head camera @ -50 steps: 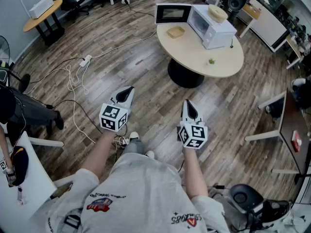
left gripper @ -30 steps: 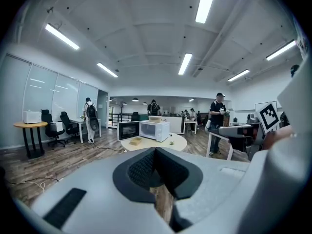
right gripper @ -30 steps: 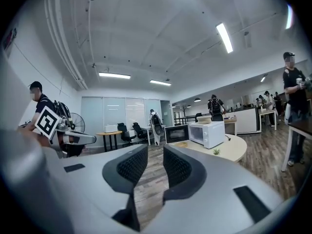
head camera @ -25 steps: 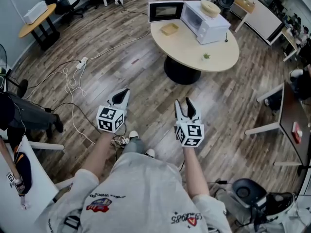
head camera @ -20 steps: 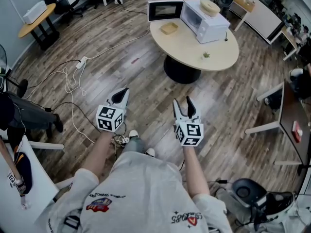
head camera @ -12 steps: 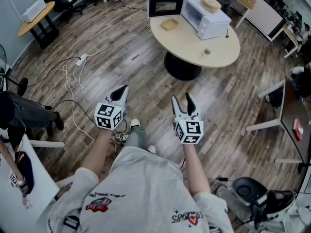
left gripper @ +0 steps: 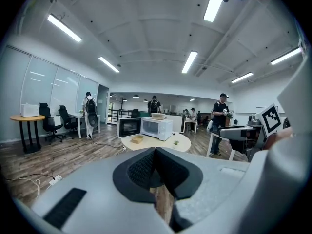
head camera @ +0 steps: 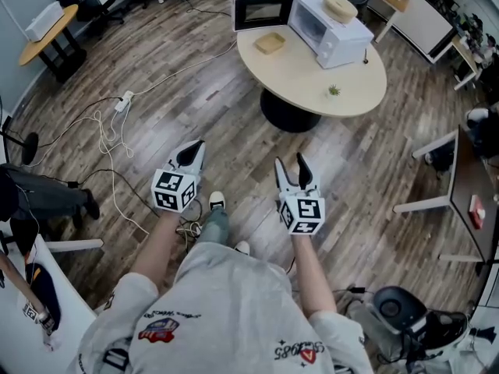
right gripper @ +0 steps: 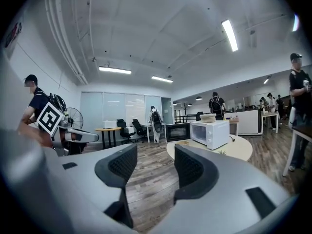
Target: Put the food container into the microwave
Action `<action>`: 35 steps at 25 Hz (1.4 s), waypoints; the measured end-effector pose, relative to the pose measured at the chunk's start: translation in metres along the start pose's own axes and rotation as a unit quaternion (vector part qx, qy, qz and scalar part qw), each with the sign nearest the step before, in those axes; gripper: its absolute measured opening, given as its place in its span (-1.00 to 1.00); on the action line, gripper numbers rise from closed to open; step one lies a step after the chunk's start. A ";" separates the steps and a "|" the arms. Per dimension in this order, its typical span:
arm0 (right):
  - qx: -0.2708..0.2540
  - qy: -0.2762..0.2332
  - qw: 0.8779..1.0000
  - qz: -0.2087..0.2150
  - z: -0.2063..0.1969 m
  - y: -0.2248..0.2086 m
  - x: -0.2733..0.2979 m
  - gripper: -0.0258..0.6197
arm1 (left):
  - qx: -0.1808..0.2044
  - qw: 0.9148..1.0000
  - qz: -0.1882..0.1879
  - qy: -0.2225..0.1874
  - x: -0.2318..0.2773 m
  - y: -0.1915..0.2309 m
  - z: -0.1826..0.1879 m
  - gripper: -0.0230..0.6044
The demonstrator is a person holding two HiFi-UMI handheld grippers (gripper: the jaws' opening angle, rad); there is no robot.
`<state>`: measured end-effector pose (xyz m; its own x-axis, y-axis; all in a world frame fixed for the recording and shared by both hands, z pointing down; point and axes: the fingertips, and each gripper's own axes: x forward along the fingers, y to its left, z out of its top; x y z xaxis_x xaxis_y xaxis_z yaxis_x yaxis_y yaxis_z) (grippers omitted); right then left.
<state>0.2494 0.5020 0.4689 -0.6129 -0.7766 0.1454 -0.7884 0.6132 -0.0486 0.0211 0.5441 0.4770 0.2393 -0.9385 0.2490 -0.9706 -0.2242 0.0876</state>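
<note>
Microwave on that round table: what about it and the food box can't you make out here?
- Microwave cavity: head view, too small and far to see if it is empty.
- Food container contents: too small in every view.
- Round thing on the microwave's top: too small to identify.
- Table base: head view, mostly hidden under its own top.
</note>
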 end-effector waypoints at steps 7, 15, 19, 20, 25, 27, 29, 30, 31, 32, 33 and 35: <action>0.003 0.011 1.000 -0.012 0.009 -0.017 0.104 -0.21 | -0.002 1.000 -0.011 0.000 0.078 0.076 0.022 -0.91; -0.007 0.006 1.000 -0.017 0.041 -0.003 0.230 -0.21 | 0.015 0.999 -0.029 -0.005 0.147 0.176 0.058 -0.91; -0.006 0.002 1.000 -0.019 0.046 0.005 0.276 -0.21 | 0.013 0.999 -0.034 -0.006 0.169 0.218 0.067 -0.91; -0.006 0.004 1.000 -0.019 0.046 0.007 0.286 -0.21 | 0.013 0.999 -0.034 -0.006 0.173 0.227 0.068 -0.91; -0.002 0.012 1.000 -0.016 0.047 0.009 0.327 -0.22 | 0.008 0.999 -0.032 -0.007 0.195 0.260 0.075 -0.91; -0.002 0.012 1.000 -0.017 0.047 0.008 0.340 -0.23 | 0.007 0.999 -0.031 -0.008 0.203 0.270 0.076 -0.91; -0.002 0.010 1.000 -0.018 0.048 0.006 0.354 -0.25 | 0.007 0.999 -0.030 -0.007 0.212 0.280 0.078 -0.91; -0.001 0.009 1.000 -0.019 0.048 0.004 0.360 -0.25 | 0.006 1.000 -0.030 -0.007 0.216 0.285 0.079 -0.91; 0.000 0.009 1.000 -0.019 0.047 0.001 0.367 -0.25 | 0.006 1.000 -0.030 -0.006 0.221 0.289 0.079 -0.91; 0.001 0.010 1.000 -0.020 0.046 -0.001 0.373 -0.25 | 0.006 1.000 -0.029 -0.005 0.226 0.294 0.080 -0.91; 0.002 0.010 1.000 -0.021 0.046 -0.004 0.379 -0.25 | 0.005 1.000 -0.029 -0.005 0.231 0.298 0.081 -0.91; 0.003 0.011 1.000 -0.023 0.047 -0.010 0.391 -0.25 | 0.005 1.000 -0.028 -0.004 0.242 0.305 0.083 -0.91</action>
<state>0.0149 0.1857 0.4796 -0.5751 -0.8005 0.1685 -0.8159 0.5763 -0.0467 -0.2194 0.2263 0.4837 0.2934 -0.9263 0.2365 -0.9558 -0.2794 0.0912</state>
